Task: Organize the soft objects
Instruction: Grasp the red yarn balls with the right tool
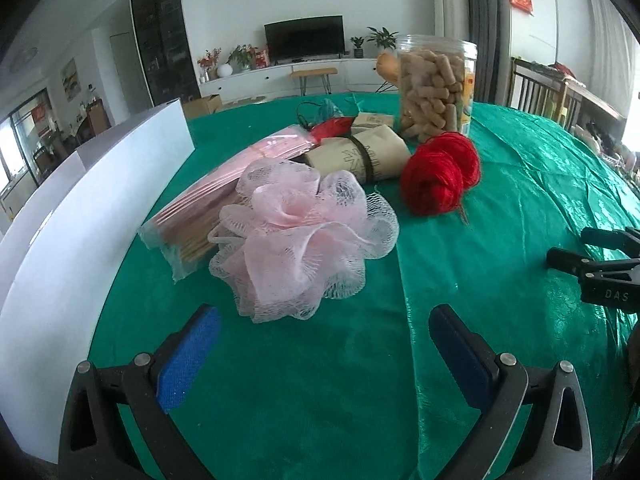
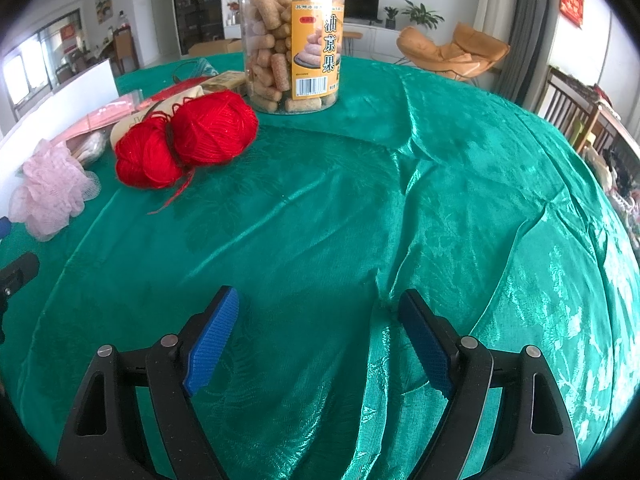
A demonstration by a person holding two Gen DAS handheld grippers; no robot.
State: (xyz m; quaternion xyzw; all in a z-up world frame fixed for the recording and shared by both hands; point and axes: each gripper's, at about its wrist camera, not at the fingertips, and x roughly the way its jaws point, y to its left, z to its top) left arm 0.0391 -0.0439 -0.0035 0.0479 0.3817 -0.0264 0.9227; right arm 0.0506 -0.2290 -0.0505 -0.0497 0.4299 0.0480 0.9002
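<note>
— So, item one: left gripper?
— Jaws wide apart, holding nothing; pink mesh pouf just ahead.
— Right gripper?
— Likewise spread, unladen; red yarn well ahead, leftward, on green cloth.

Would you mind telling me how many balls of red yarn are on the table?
2. Both lie on the green tablecloth, touching and tied together: the nearer ball beside the pink mesh bath pouf, and the farther ball in front of the snack jar. None appears hidden.
</note>
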